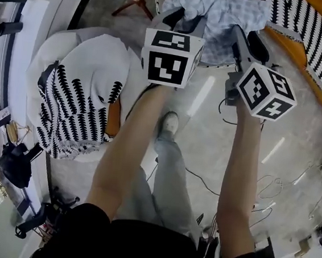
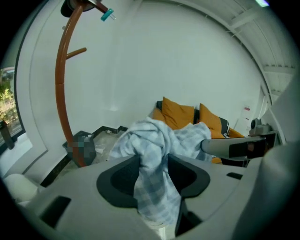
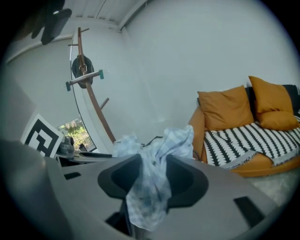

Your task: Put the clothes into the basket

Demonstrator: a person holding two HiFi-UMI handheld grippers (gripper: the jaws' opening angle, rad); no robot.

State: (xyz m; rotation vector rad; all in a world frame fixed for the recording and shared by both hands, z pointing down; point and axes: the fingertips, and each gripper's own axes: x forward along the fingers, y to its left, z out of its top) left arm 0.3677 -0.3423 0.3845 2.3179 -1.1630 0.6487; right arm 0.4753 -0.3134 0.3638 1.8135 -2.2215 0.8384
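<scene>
Pinching checked cloth [image 1: 219, 14], left gripper [image 2: 153, 164], right gripper [image 3: 153, 173], jaws clamped (basket rim [image 1: 219, 65] beneath)

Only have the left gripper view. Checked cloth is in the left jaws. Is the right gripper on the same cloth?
Observer: Yes. In the right gripper view, the checked cloth runs between the jaws of the right gripper and touches both.
Operator: Any other clothes around?
Observer: The head view shows a white garment with black pattern. It is draped over a rounded white piece of furniture on the person's left.
Operator: Anything on the sofa besides cushions?
Observer: The right gripper view shows a black-and-white striped throw spread over the orange sofa.
</scene>
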